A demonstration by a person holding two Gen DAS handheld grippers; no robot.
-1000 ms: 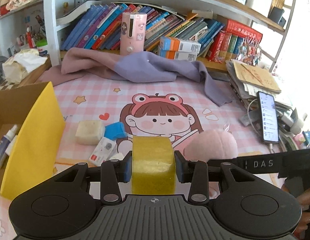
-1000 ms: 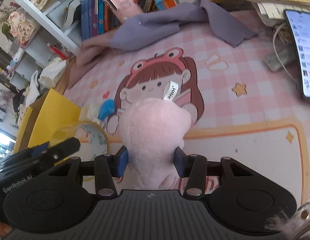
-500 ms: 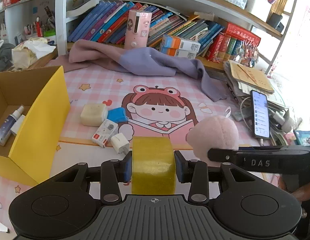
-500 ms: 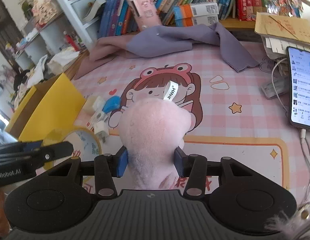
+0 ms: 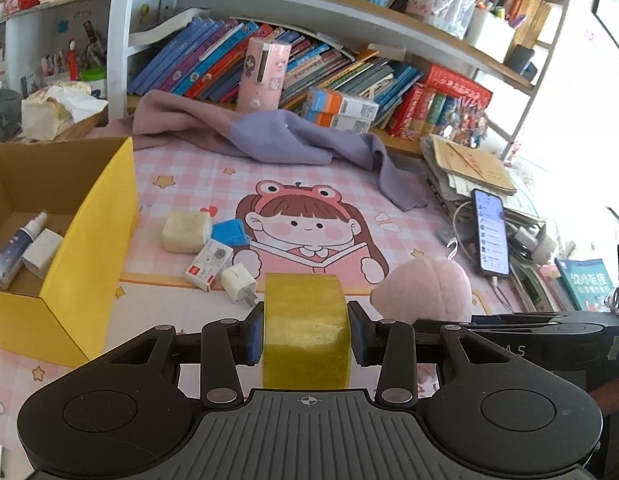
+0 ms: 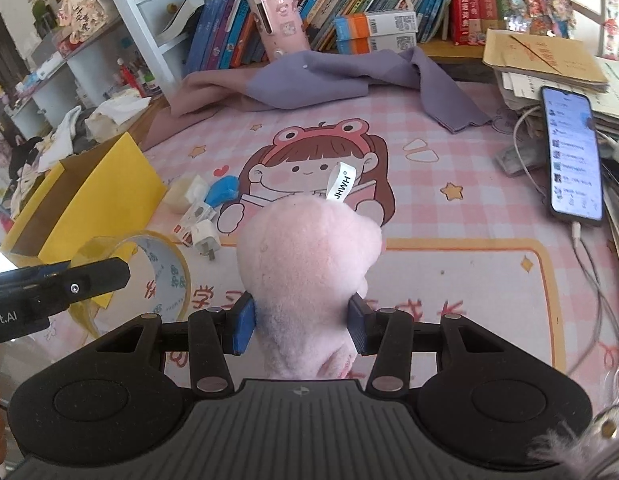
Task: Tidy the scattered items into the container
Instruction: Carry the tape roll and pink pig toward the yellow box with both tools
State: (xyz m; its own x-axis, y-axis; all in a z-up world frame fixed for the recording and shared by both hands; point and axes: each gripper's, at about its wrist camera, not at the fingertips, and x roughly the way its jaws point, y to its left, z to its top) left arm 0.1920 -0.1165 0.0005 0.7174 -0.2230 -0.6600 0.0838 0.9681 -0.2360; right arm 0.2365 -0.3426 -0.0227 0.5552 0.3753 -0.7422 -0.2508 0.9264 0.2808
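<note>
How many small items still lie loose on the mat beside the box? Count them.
4, clustered right of the yellow box: cream block, blue piece, red-and-white packet, white plug. Others may hide behind them.

left tongs [image 5: 307, 330]: clamped, loaded | right tongs [image 6: 301, 322]: clamped, loaded

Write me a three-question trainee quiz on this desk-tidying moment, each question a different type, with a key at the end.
1. True or false: the left claw is shut on the yellow tape roll.
2. Multiple choice: what does the right claw hold? A) the phone B) the pink plush toy C) the white charger plug
3. Fill in: the spray bottle already lies inside the yellow ____.

Key: 1 true; 2 B; 3 box. The white charger plug is on the mat among the small items beside the box; the phone lies at the right, cable attached.
</note>
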